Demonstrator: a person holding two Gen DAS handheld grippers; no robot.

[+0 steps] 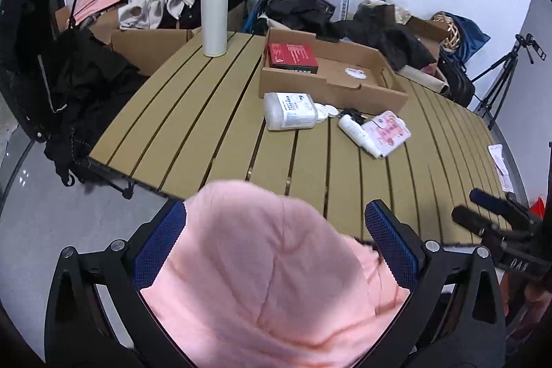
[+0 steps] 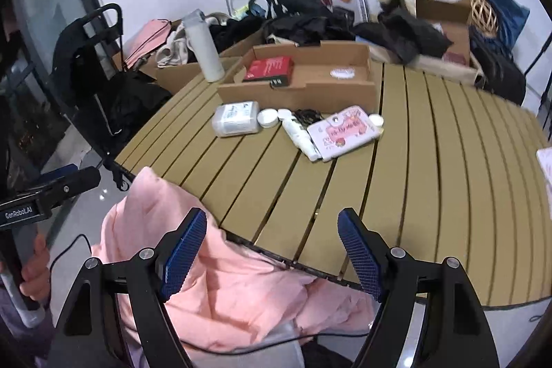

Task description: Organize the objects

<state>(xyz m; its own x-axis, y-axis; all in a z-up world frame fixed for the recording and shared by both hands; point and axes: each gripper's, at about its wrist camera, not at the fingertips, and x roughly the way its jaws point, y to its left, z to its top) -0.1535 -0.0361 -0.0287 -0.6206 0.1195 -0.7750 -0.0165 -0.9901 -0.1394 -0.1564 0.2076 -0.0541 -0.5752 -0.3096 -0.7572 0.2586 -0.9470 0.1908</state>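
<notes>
Currently: pink cloth [image 1: 262,271], soft, light, floppy, bunched between my left gripper [image 1: 276,244] pads, seemingly clamped. Right gripper [image 2: 272,250] apart, empty; grip a fold.

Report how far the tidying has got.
Done: a red box and a small white disc lie in the cardboard tray. In hand: the left tool carries a pink cloth; the right tool is open, empty. Left: the white bottle, tube and pink case on the table.

Slatted table [image 2: 431,161] bears cardboard tray [image 2: 331,88], bottle [image 2: 203,47], white jar [image 2: 236,119].
</notes>
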